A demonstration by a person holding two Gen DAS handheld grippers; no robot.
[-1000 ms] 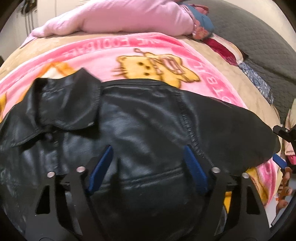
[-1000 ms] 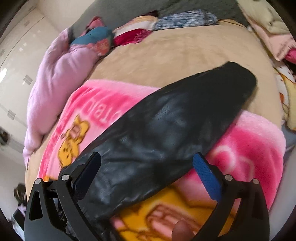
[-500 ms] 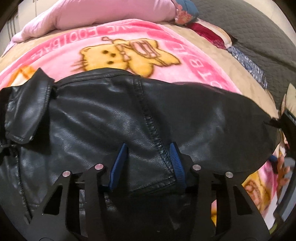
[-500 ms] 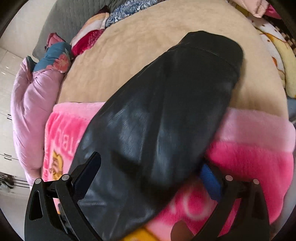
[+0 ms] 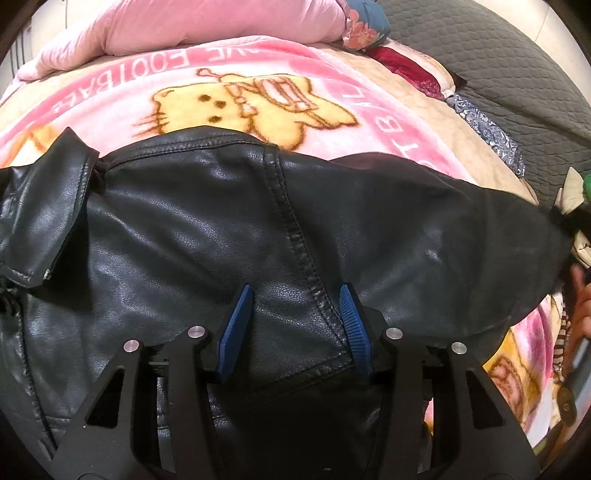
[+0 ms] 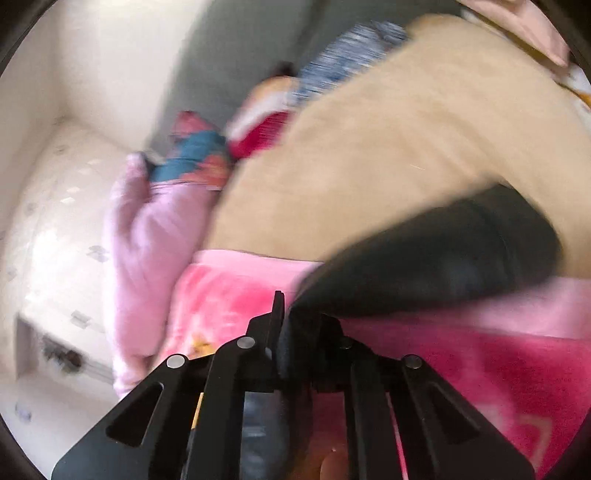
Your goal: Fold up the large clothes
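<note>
Jaws on the left gripper (image 5: pixel 295 317) stood apart, blue pads either side of a stitched seam low in the frame, nothing pinched between them. Jaws on the right gripper (image 6: pixel 291 332) were together, clamped on a fold of the black faux-leather jacket (image 5: pixel 229 236); that view was motion-blurred, so fine detail couldn't be read.

Jacket lay spread across the middle and lower part of the left wrist view, on the pink fleece blanket with a yellow cartoon cat print (image 5: pixel 243 99), which covered the bed. Its collar flap (image 5: pixel 44 206) sat at the left edge. One black sleeve (image 5: pixel 491 254) ran out to the right edge of the frame. In the right wrist view the sleeve (image 6: pixel 443 251) stretched from the closed jaws toward the right of the frame, over the pink blanket (image 6: pixel 498 369) and the tan bed cover (image 6: pixel 388 147).

A pale pink duvet (image 5: pixel 207 22) was bunched along the top of the left wrist view. Grey quilted fabric (image 5: pixel 491 62) filled the upper right.
</note>
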